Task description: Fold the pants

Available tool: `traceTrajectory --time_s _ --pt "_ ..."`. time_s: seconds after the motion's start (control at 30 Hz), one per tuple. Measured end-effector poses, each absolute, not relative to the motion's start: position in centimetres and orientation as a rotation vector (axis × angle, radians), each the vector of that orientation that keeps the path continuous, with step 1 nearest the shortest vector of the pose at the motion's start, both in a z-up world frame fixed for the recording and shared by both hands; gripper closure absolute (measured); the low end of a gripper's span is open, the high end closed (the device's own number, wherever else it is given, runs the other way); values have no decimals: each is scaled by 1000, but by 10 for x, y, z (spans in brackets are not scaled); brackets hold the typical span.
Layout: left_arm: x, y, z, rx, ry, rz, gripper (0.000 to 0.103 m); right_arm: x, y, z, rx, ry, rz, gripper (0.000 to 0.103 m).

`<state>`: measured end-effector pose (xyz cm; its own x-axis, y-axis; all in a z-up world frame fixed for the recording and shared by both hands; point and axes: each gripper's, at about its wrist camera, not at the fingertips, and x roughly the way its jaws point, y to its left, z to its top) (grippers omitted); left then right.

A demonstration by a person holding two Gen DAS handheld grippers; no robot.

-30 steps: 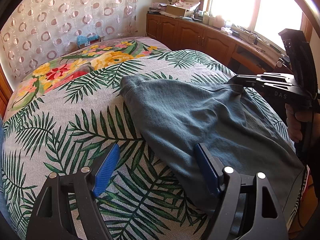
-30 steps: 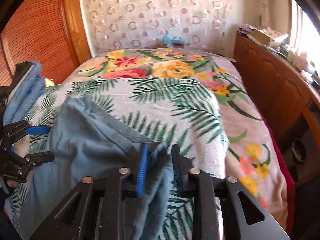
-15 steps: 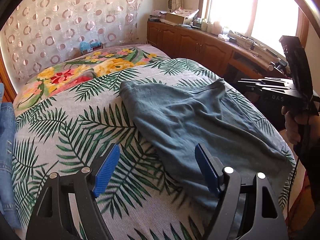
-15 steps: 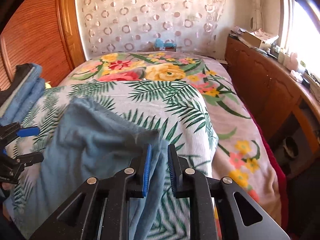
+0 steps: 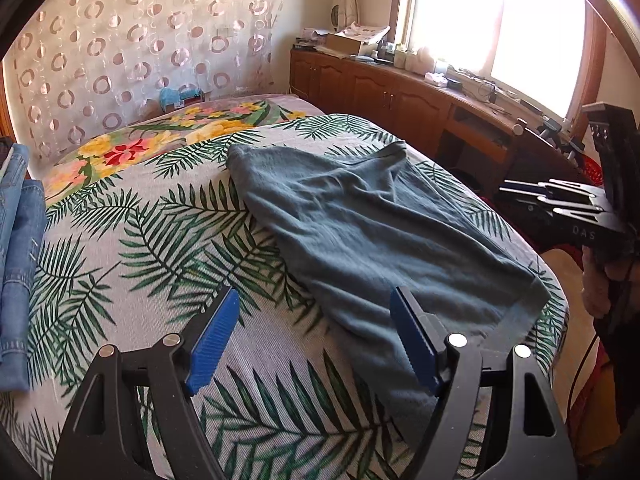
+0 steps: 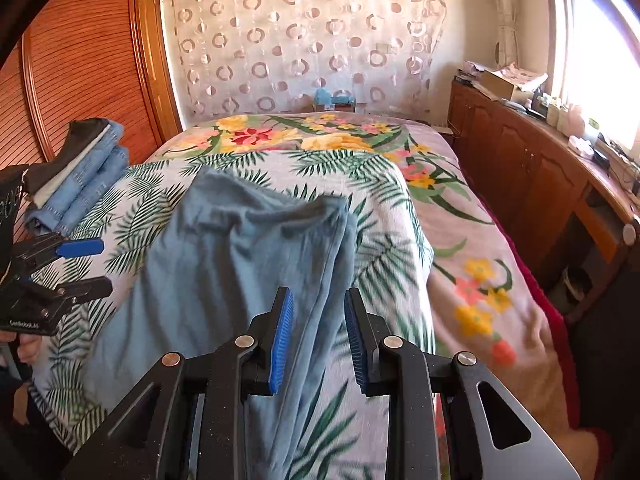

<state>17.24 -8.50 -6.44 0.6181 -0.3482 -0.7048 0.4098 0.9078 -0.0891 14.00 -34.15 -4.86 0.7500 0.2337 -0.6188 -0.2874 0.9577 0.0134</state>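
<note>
The grey-blue pants lie folded over on the palm-leaf bedspread, the near end hanging over the bed's edge. My left gripper is open above the bedspread, its right pad over the pants' near edge, gripping nothing. In the right wrist view the pants stretch away from my right gripper. Its jaws are opening, and a fold of cloth shows in the gap without the pads pressing on it. Each gripper shows in the other's view: the right gripper at the right, the left gripper at the left.
A stack of folded jeans sits on the bed's left side, also seen as denim in the left wrist view. A wooden cabinet with clutter runs under the window on the right. A wooden headboard stands far left.
My right gripper's jaws parted and let go of the pants' fold, then drew back. My left gripper also drew back, bringing the jeans stack into its view.
</note>
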Motion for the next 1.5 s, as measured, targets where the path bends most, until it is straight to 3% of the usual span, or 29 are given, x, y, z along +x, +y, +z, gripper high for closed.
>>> traceTrajectory --time_s 0.4,0.5,0.77,1.2,1.23,1.27,1.37,1.47,1.5 --pt "133 -86 -66 67 796 -453 25 77 -346 -55 -44 667 303 75" --pt "128 -90 -69 66 811 -478 32 70 -350 -58 -33 672 298 63" --pt "111 -100 -78 49 841 -539 51 64 -354 -73 -4 717 279 63" --pt "106 -109 -96 44 898 -544 54 60 -353 -77 13 719 286 63" --pt "105 -109 -96 44 895 -545 57 60 -352 -78 12 718 287 63" --pt "105 -110 -96 41 893 -551 68 60 -352 -78 12 714 289 63" --pt "107 -109 -96 37 893 -553 72 60 -352 -80 12 713 295 63" --pt "107 -106 -94 23 887 -554 74 58 -351 -78 13 701 304 89" --pt "107 -105 -93 20 884 -556 74 56 -351 -76 10 687 304 91"
